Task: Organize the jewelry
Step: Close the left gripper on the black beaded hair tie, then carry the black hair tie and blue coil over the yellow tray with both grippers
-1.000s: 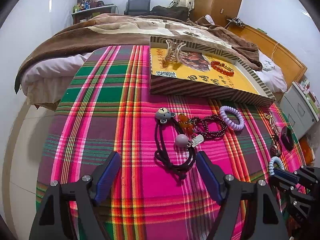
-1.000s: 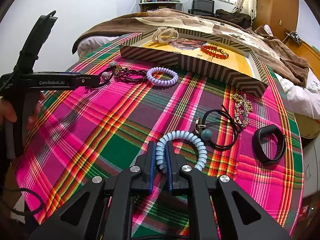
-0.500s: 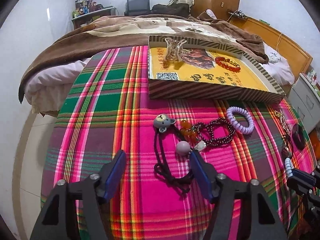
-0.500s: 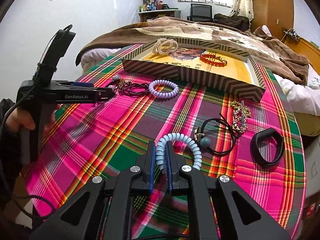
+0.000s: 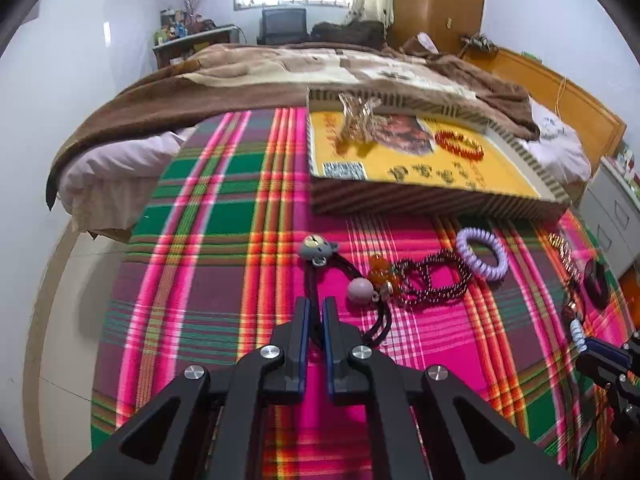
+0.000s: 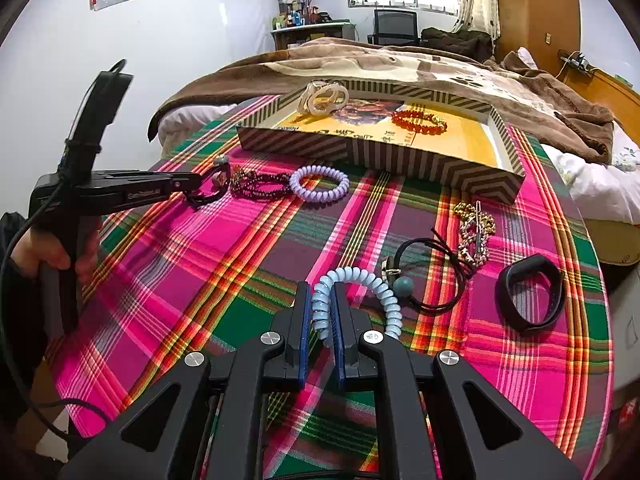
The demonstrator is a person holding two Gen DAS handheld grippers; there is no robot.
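My left gripper [image 5: 315, 312] is shut on the black cord hair tie [image 5: 310, 280] with a grey bear charm [image 5: 318, 249] and a pink ball [image 5: 360, 290], on the plaid cloth. My right gripper [image 6: 321, 300] is shut on a light blue spiral hair tie [image 6: 352, 280] and holds it just above the cloth. A striped box tray [image 6: 400, 156] at the back holds a clear clip [image 6: 324, 98] and an orange bead bracelet [image 6: 418, 122]. The left gripper also shows in the right wrist view [image 6: 192, 186].
Between the grippers lie a dark red bead string [image 5: 430, 276] and a lilac spiral hair tie [image 5: 482, 254]. Near the right gripper lie a black hair tie with a teal ball [image 6: 430, 276], a gold chain clip [image 6: 474, 230] and a black band [image 6: 528, 292]. A bed [image 6: 400, 60] stands behind.
My left gripper has moved forward and closed on the black cord hair tie. My right gripper keeps its hold on the blue spiral tie and has lifted slightly.
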